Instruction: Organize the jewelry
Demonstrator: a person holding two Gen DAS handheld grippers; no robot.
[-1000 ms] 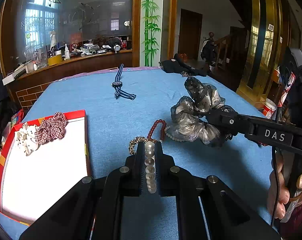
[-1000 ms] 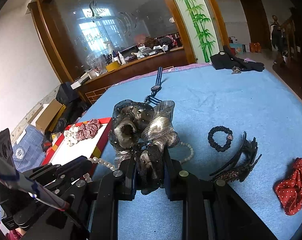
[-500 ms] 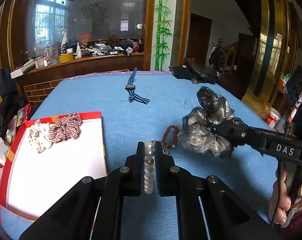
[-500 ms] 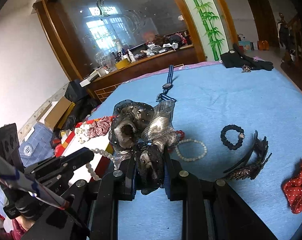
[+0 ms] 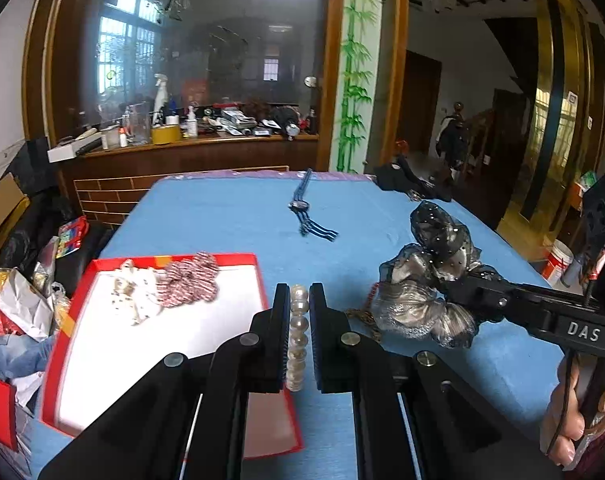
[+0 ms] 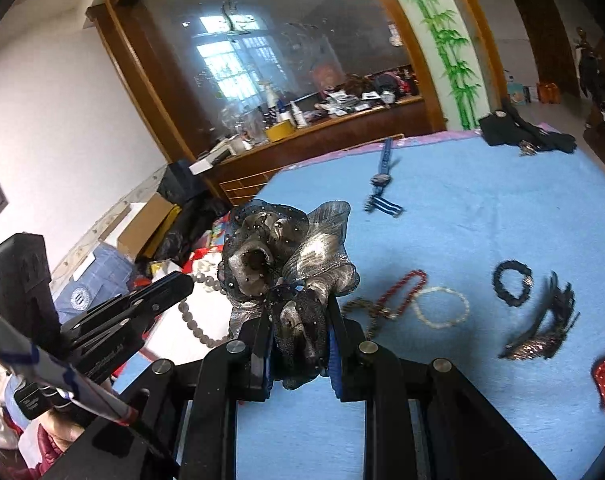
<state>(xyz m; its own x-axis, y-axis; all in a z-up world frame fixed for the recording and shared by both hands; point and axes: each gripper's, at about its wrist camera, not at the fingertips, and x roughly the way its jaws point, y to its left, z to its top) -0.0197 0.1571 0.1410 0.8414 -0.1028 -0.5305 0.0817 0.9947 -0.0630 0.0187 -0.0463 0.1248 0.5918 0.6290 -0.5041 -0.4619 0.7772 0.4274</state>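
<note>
Both of my tools have drifted left toward the red tray [image 5: 78, 304] over the last second, so the pearl strand [image 5: 297, 336] now sits right at the tray's right edge instead of out over the blue desk [image 5: 230, 220]. My left hand-held gripper [image 5: 297, 312] is clamped on that pearl strand, beads stacked in a line between the fingers, and in the right view the rest of it dangles in a loop below. My right hand-held gripper [image 6: 298, 328] is squeezed onto the grey organza scrunchie [image 6: 286, 256], held up off the desk. Inside the tray, a plaid scrunchie [image 5: 188, 282] and a white scrunchie [image 5: 132, 294] sit touching at the far end. A red bead bracelet [image 6: 402, 290], white bead bracelet [image 6: 442, 306] and black bracelet [image 6: 510, 282] lie on the desk.
</note>
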